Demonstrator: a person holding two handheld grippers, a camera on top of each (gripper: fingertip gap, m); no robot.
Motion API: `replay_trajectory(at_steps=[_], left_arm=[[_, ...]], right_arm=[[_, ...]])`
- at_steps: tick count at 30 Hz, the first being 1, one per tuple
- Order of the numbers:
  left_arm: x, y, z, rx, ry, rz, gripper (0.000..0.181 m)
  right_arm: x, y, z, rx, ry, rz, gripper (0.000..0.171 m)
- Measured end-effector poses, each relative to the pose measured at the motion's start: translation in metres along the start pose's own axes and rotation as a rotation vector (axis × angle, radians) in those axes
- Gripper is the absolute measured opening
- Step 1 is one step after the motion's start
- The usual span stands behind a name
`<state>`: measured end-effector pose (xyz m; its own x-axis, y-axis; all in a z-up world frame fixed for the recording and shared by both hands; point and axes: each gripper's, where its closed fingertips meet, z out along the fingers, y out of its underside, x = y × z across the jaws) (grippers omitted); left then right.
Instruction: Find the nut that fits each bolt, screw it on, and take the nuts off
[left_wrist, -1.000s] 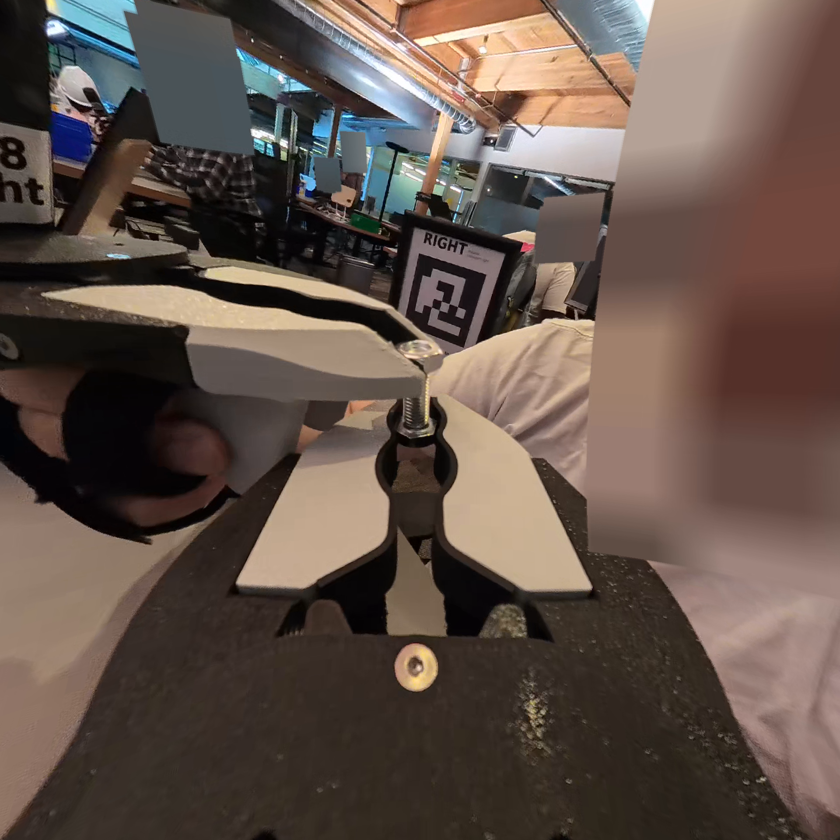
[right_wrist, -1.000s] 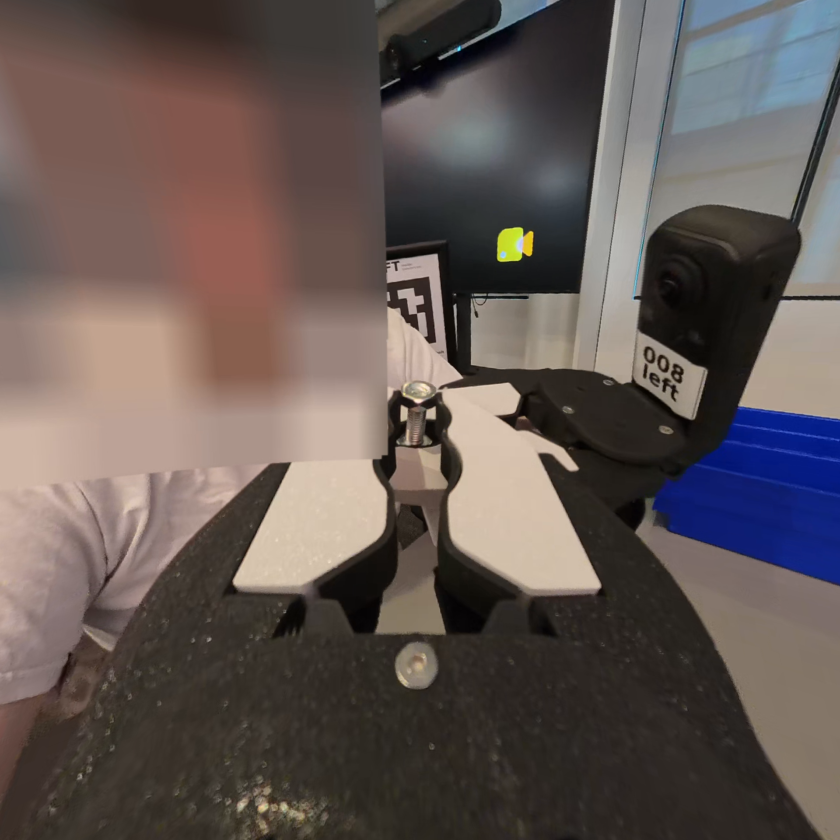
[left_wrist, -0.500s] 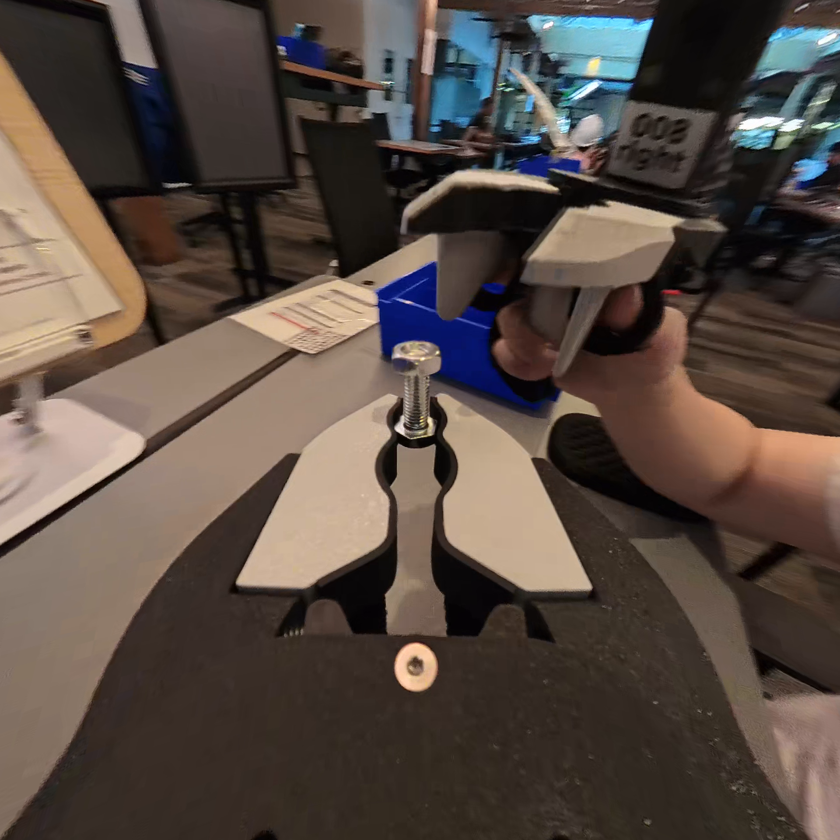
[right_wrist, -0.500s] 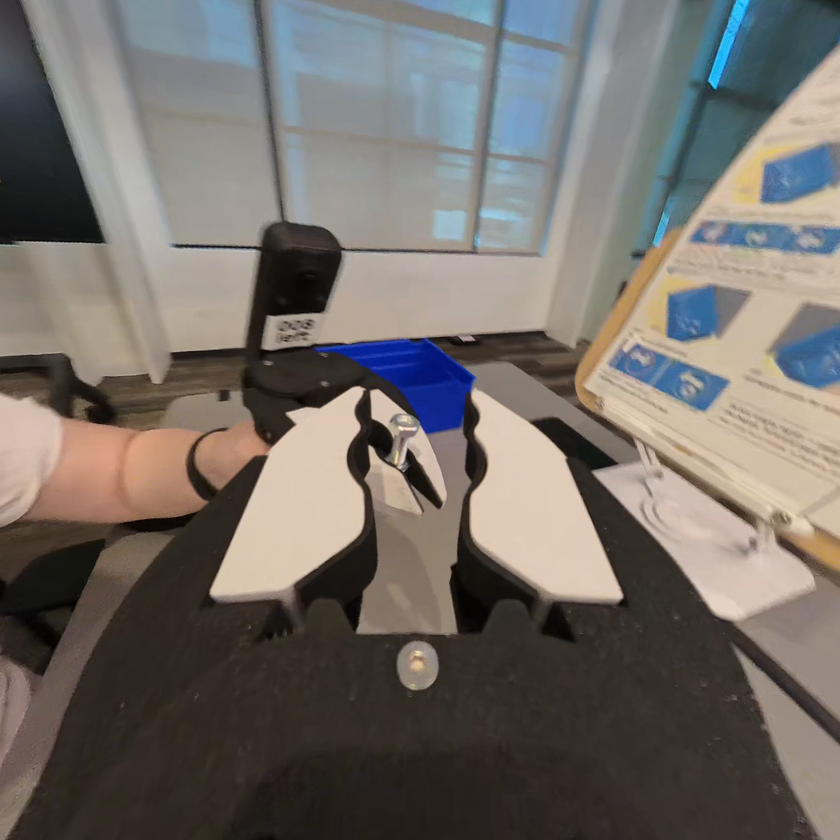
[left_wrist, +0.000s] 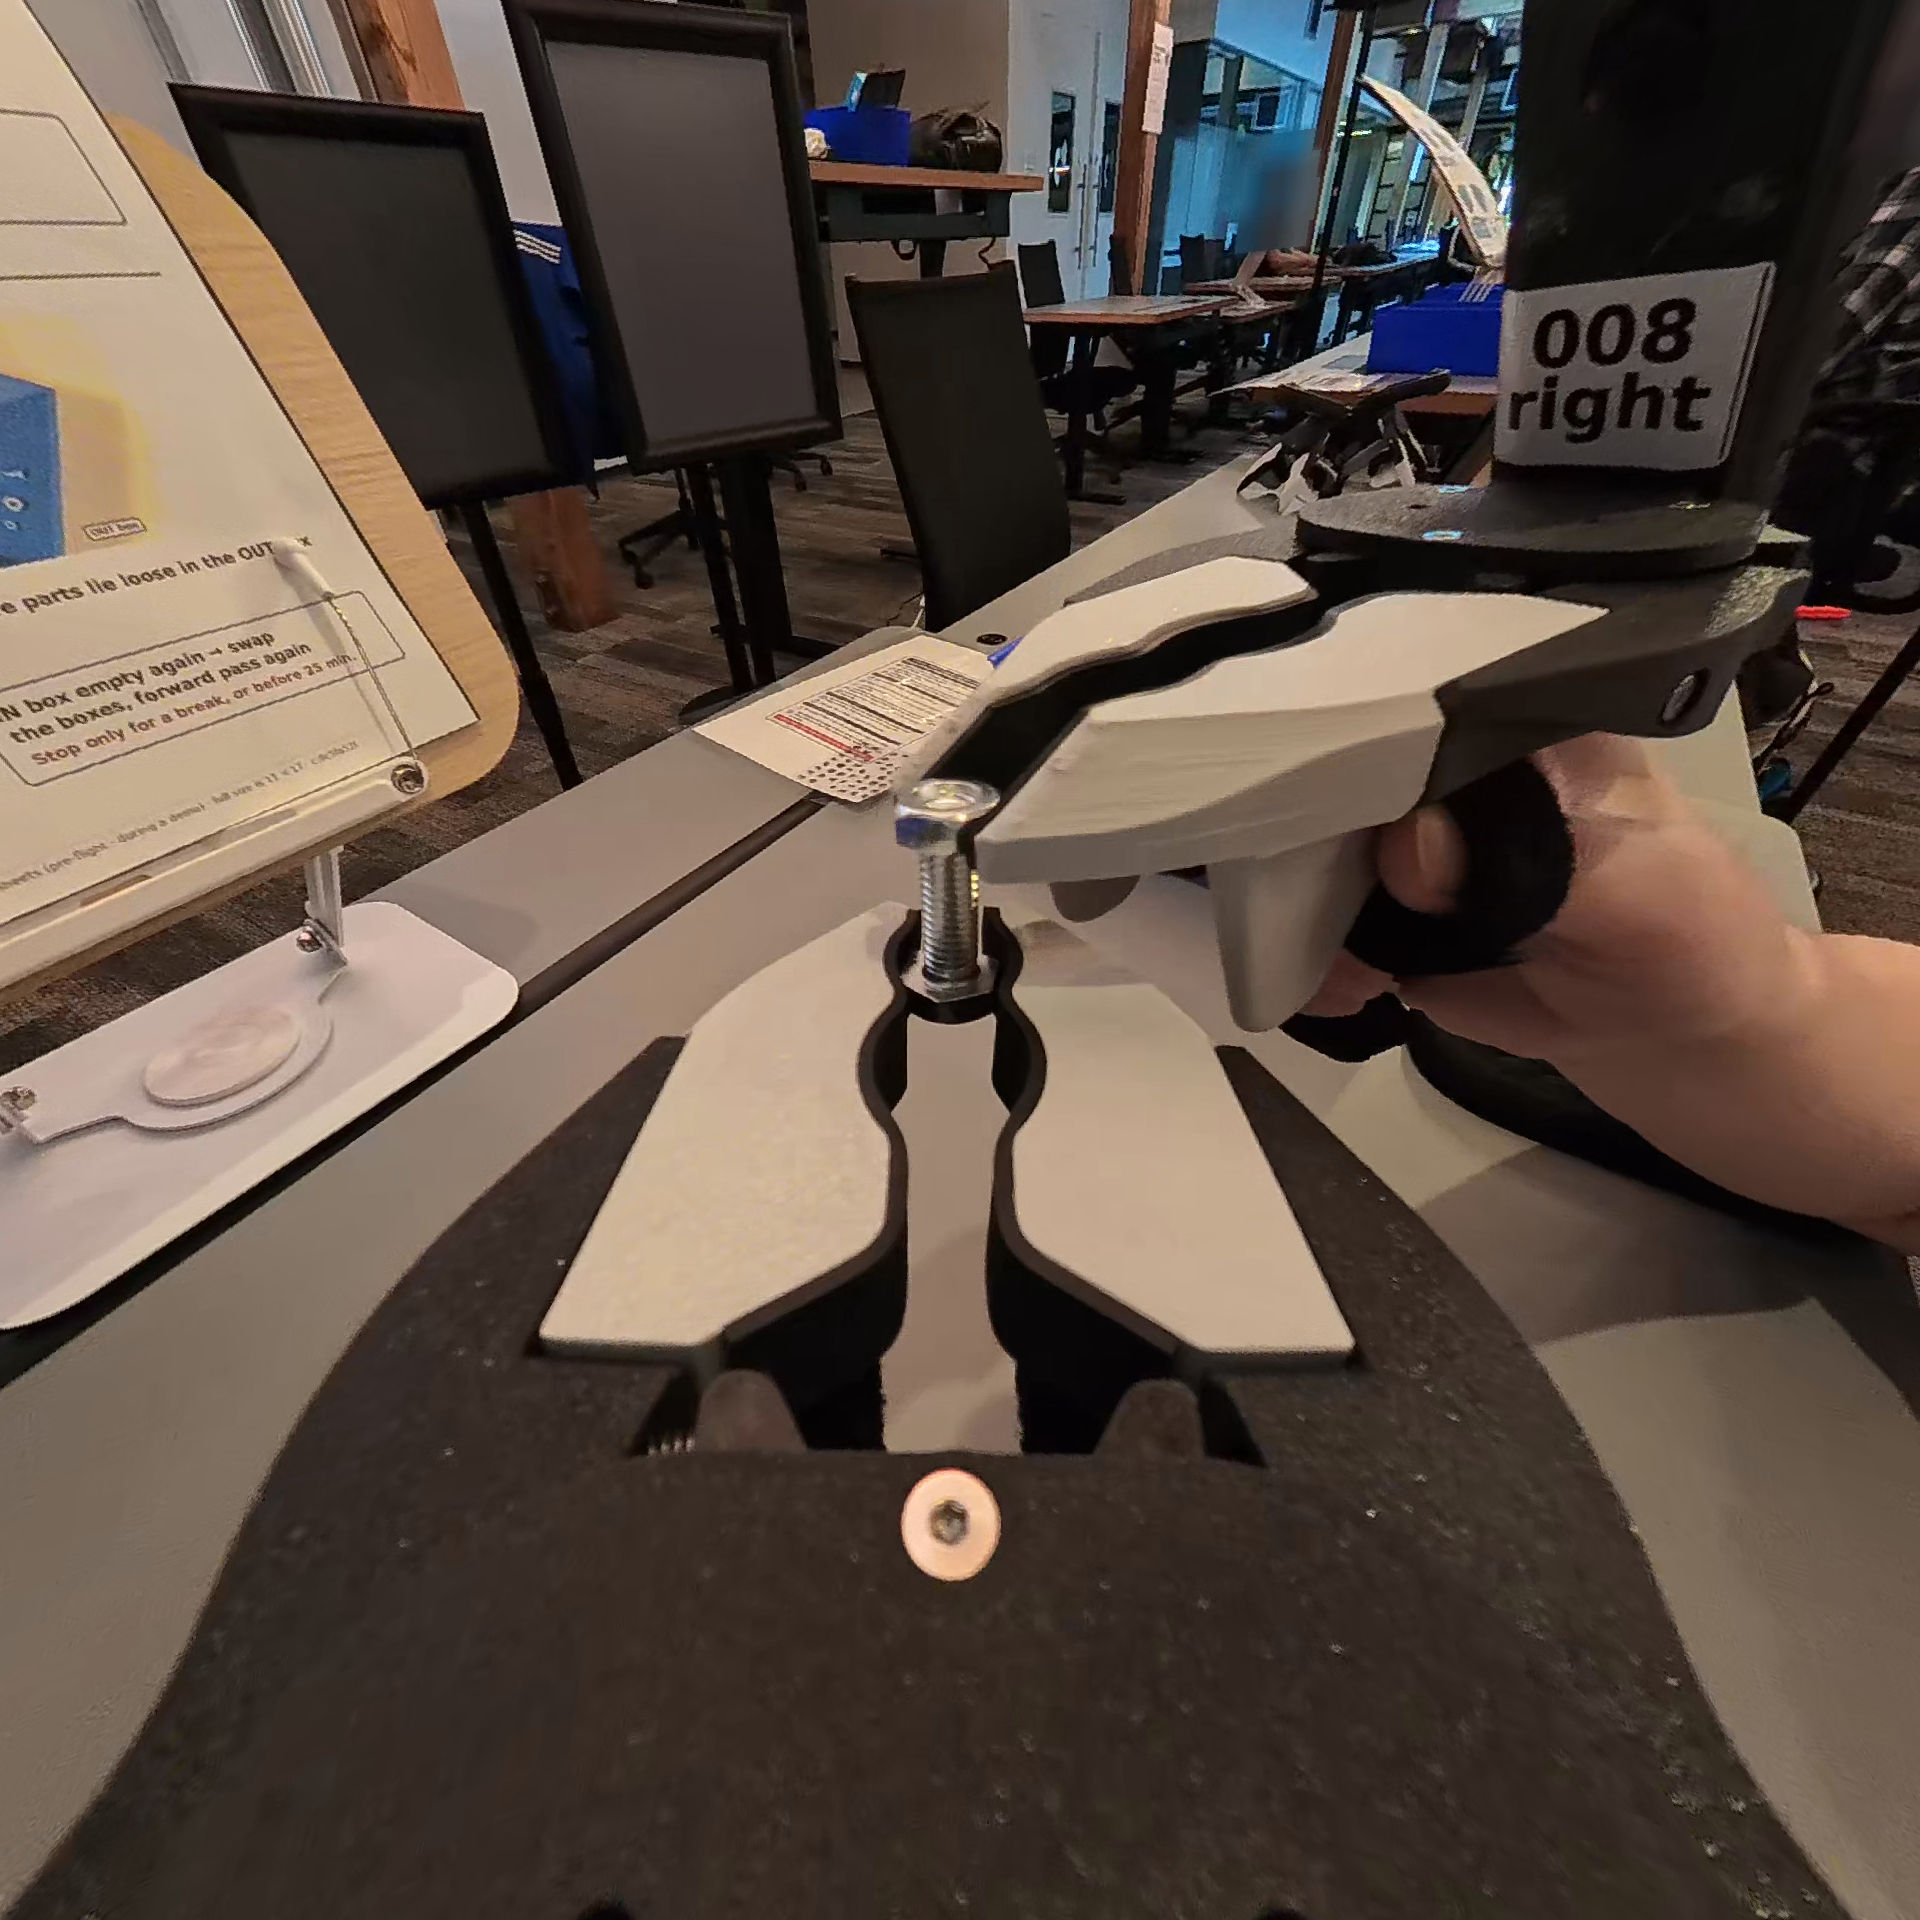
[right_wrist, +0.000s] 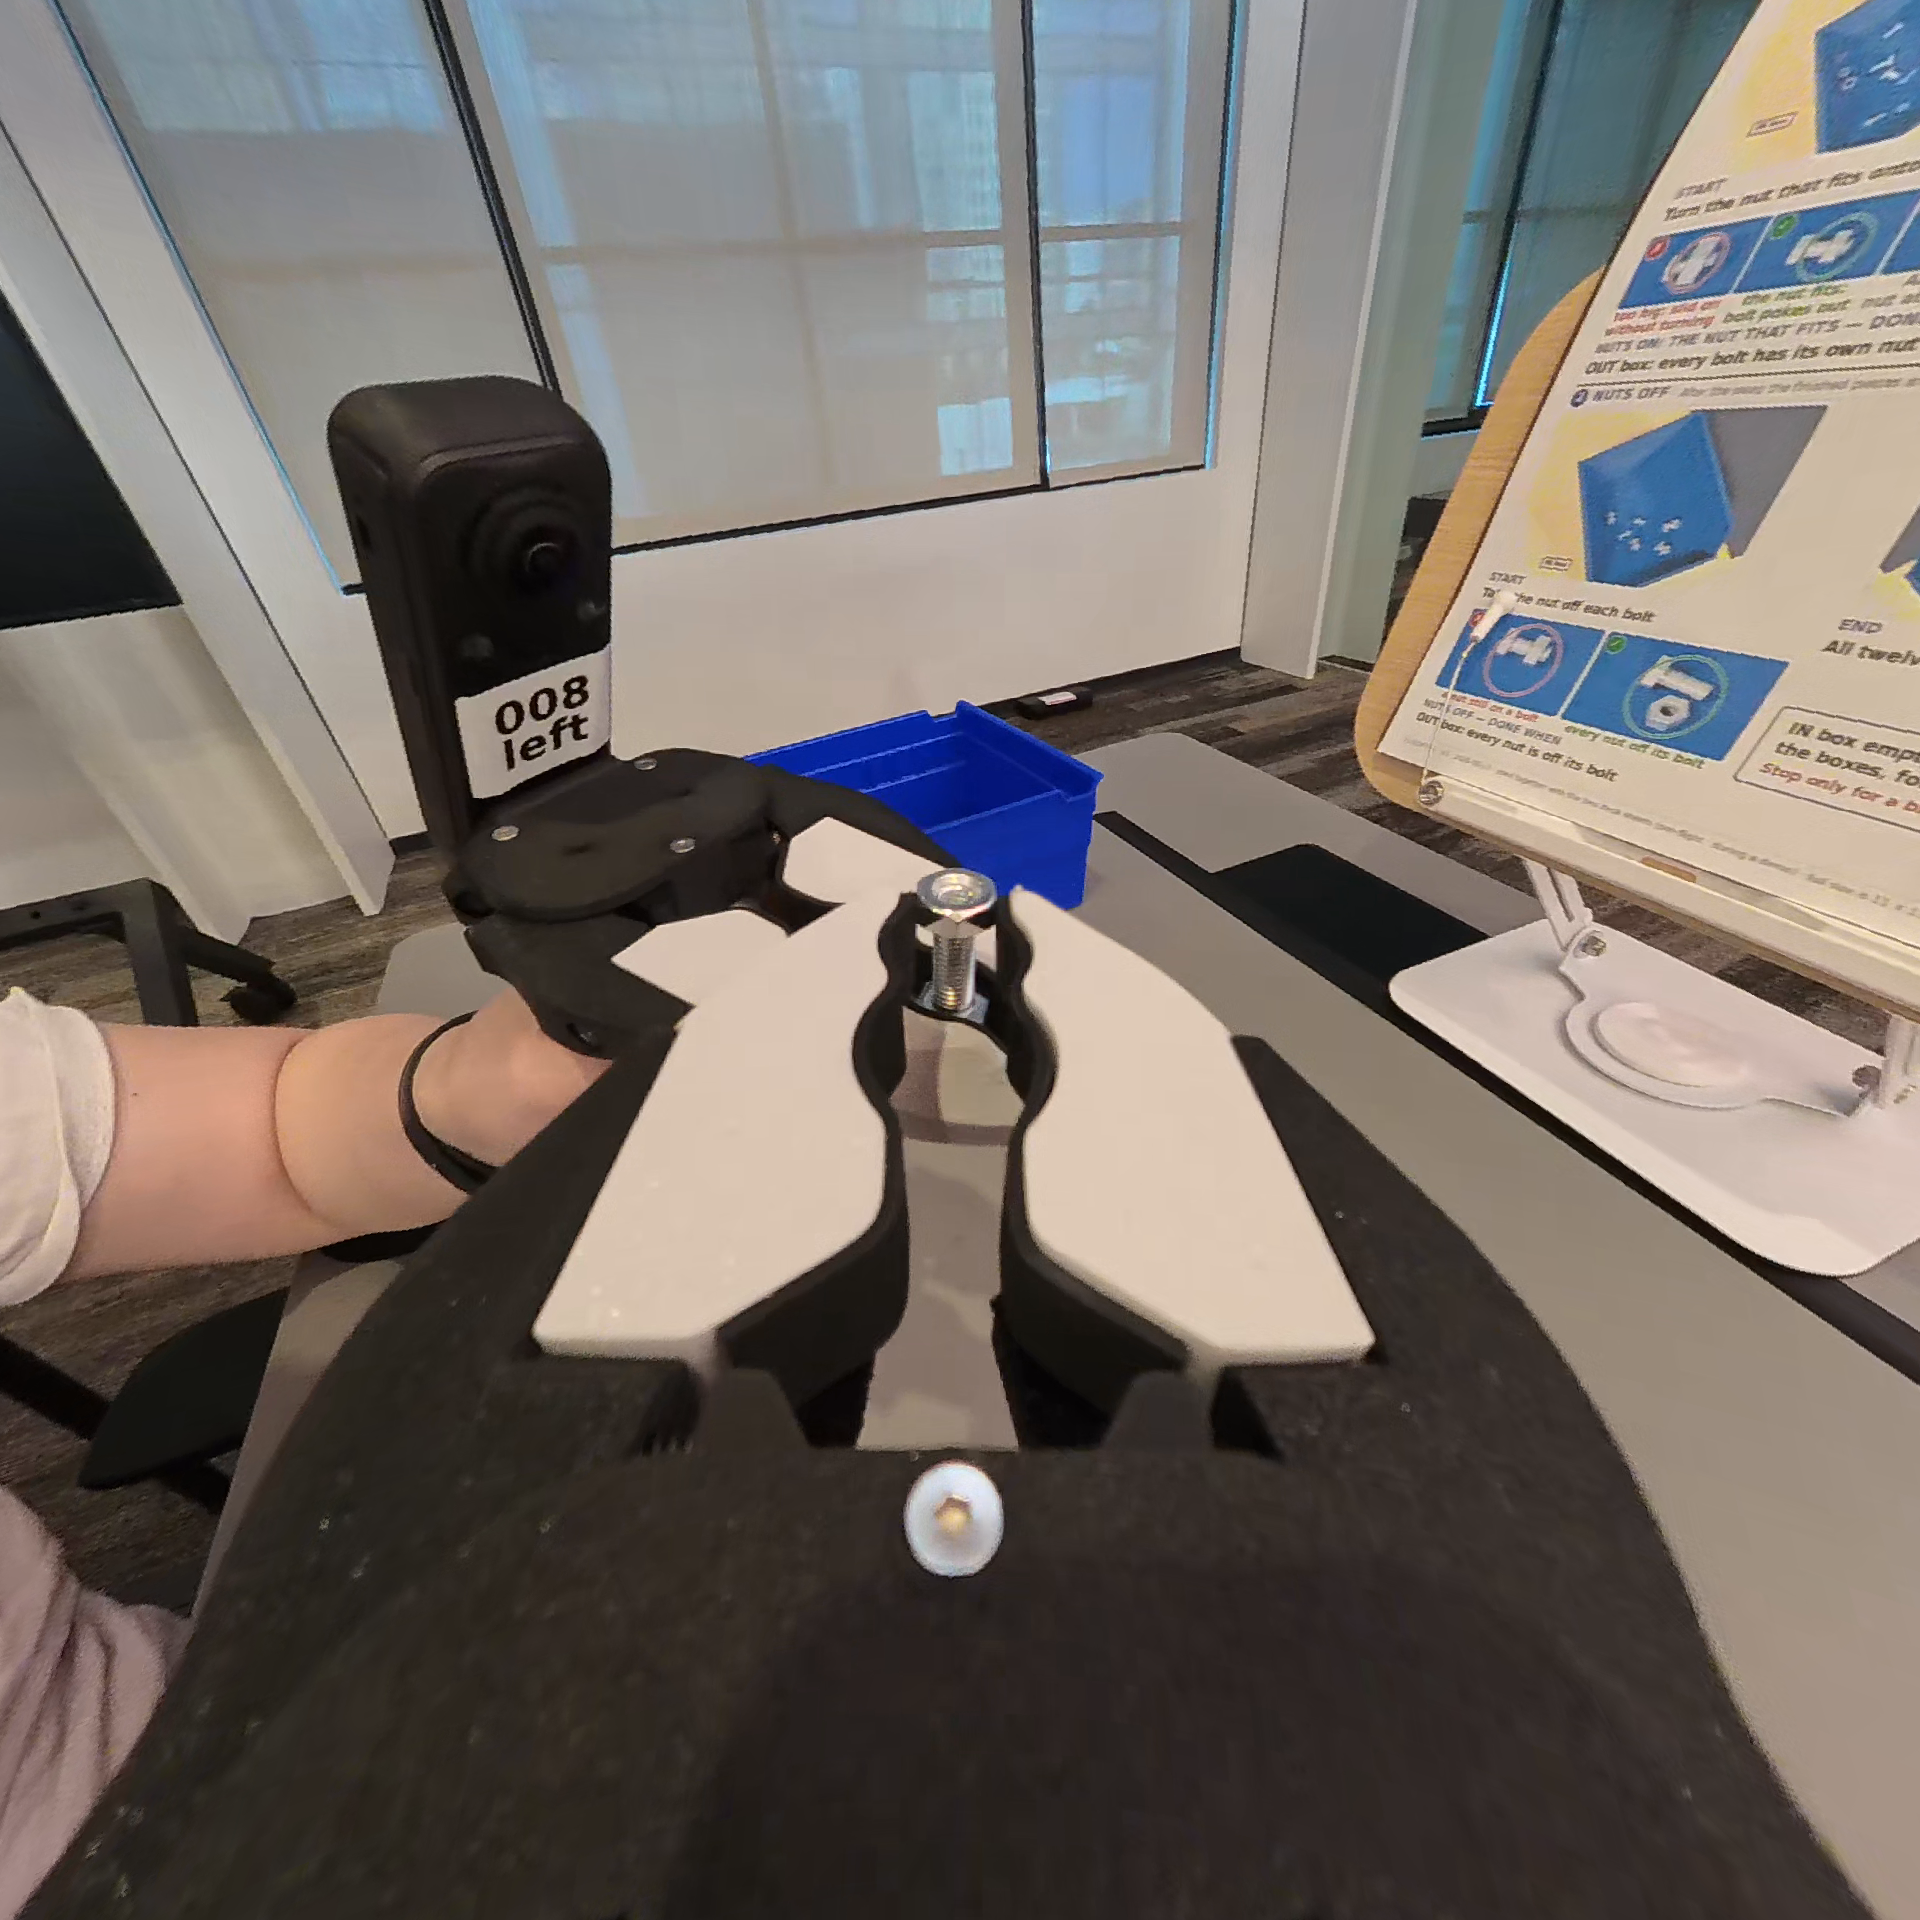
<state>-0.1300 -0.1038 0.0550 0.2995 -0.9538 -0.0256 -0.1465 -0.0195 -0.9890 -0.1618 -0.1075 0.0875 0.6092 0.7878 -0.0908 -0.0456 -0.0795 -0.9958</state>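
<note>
While the grey tabletop (left_wrist: 644, 883) stretches below, the left wrist view shows, at nine o'clock, a wooden-backed instruction board on a white metal stand (left_wrist: 208, 644). At the centre, the left gripper (left_wrist: 948, 982) has its two pale grey fingers drawn together on a small silver hex nut (left_wrist: 951, 977), which sits in the notch near their tips. A silver threaded steel bolt (left_wrist: 943, 883) stands upright out of that nut, head at twelve o'clock. From three o'clock the right gripper (left_wrist: 971, 821) reaches in, held by a hand (left_wrist: 1621, 935) in a black strap; its pale fingertips meet the bolt head from the side, with a laminated printed sheet (left_wrist: 862, 717) lying on the table behind them.

At nine o'clock in the right wrist view, a forearm with a black wristband (right_wrist: 416, 1101) leads to the left gripper (right_wrist: 914, 987), whose black camera post carries a white label. At the centre, the right gripper (right_wrist: 954, 920) has its grey fingers closed in on the bolt head (right_wrist: 954, 902), the shank dropping to the nut (right_wrist: 951, 1003) just below. Behind, at twelve o'clock, a blue plastic bin (right_wrist: 956, 800) rests on the table. At three o'clock stands the same board on its stand (right_wrist: 1662, 582).
</note>
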Motion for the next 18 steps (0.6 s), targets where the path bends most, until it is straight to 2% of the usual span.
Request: replay_trajectory(at_steps=[4,7,13,18], left_arm=[[0.011,-0.005,-0.002,0.005,0.099,0.012,0.01],[0.039,-0.015,-0.012,0.021,0.32,-0.01,0.01],[0.109,-0.02,-0.044,0.003,0.824,-0.089,0.01],[0.136,-0.021,-0.06,0.008,1.072,-0.208,0.01]], right_arm=[[-0.007,-0.004,-0.005,-0.036,-0.093,-0.065,0.013],[-0.025,-0.013,-0.018,-0.028,-0.3,-0.09,0.013],[-0.075,-0.014,-0.058,0.041,-0.822,-0.076,0.013],[-0.094,-0.012,-0.071,0.102,-1.032,-0.02,0.013]])
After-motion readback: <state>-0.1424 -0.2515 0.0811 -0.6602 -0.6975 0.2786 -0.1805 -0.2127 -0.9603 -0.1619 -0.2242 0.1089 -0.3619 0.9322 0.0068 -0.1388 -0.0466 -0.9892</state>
